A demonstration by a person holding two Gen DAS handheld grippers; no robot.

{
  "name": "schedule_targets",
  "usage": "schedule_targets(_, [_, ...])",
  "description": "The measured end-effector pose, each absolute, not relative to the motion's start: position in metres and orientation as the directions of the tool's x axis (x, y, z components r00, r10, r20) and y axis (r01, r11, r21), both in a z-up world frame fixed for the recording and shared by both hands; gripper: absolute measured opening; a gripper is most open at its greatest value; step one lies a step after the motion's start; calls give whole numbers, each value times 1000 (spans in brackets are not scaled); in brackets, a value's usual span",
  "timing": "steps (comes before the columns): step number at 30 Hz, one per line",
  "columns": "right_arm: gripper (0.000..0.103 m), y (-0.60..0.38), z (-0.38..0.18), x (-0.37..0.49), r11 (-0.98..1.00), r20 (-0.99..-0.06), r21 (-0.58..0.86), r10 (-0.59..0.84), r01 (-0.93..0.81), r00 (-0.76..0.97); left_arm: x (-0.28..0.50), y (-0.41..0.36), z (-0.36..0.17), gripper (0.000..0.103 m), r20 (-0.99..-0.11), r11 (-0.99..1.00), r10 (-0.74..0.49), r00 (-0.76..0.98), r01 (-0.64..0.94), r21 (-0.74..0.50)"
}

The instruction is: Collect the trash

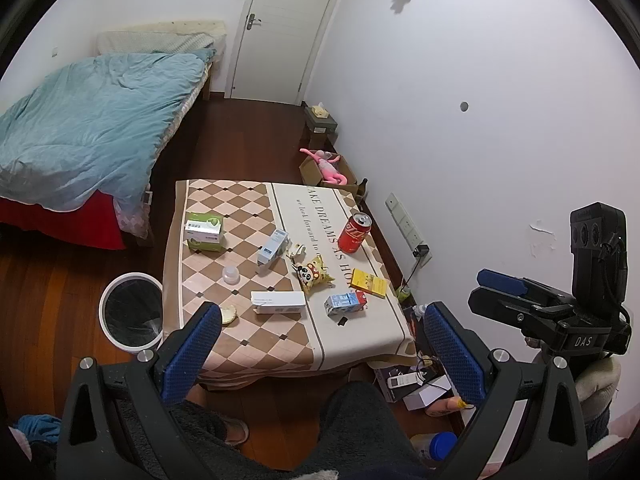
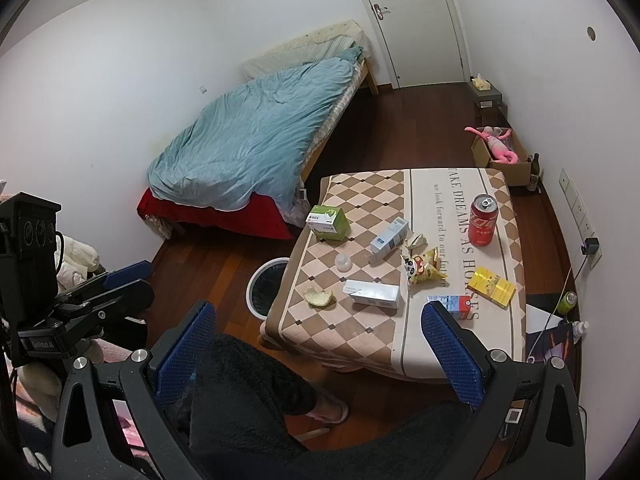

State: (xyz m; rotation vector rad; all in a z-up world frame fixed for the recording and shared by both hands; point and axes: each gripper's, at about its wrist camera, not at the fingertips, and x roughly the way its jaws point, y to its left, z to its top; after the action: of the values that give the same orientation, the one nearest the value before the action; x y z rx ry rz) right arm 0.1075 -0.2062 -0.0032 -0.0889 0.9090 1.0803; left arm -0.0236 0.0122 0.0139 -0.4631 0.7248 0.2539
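Observation:
A low table (image 1: 256, 354) (image 2: 360, 340) with a checked cloth carries litter: a red can (image 1: 354, 234) (image 2: 483, 220), a green-white box (image 1: 204, 232) (image 2: 328, 222), a blue-white carton (image 1: 273, 246) (image 2: 390, 240), a yellow snack bag (image 1: 314, 274) (image 2: 424, 268), a yellow packet (image 1: 368, 283) (image 2: 491, 286), a small milk carton (image 1: 346, 304) (image 2: 454, 305), a long white box (image 1: 278, 302) (image 2: 372, 294) and a food scrap (image 1: 228, 314) (image 2: 319, 297). A white bin (image 1: 132, 312) (image 2: 268, 284) stands at the table's left side. My left gripper (image 1: 322, 310) and right gripper (image 2: 319, 312) both hover open and empty above the table's near edge.
A bed with a blue duvet (image 1: 88, 120) (image 2: 256, 136) fills the far left. A cardboard box holding a pink plush toy (image 1: 328, 168) (image 2: 500, 148) sits by the right wall. Cables and bottles (image 1: 420, 384) clutter the floor right of the table. A person's dark-clad legs (image 2: 248, 384) lie below me.

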Motion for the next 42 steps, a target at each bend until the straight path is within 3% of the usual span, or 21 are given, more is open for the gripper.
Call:
schedule_targets(18, [103,-208,-9,104,509,-674,359,721,-783,160,-23,11,3,103,-696,869,63,715,-383,-314])
schedule_targets(24, [103,-195,-36,125,600,-705,346,673,-722,222,-4,28,-27,103,-733,833,265,626,-532,-153])
schedule_targets(32, [103,-180,-154,218,773,-811,431,558,-465,175,72,65,-131,103,-841,810,291,456,-586,-37])
schedule_targets(36, [94,-173,-225,257,834,-851,461,512,-303,115,120,69,-190,103,-878,855,331,347,-504,123])
schedule_targets(42, [92,-155,-307,289,881,-878,468,473,-70,77,164,75,-256,103,-903,897,368,221,-340,283])
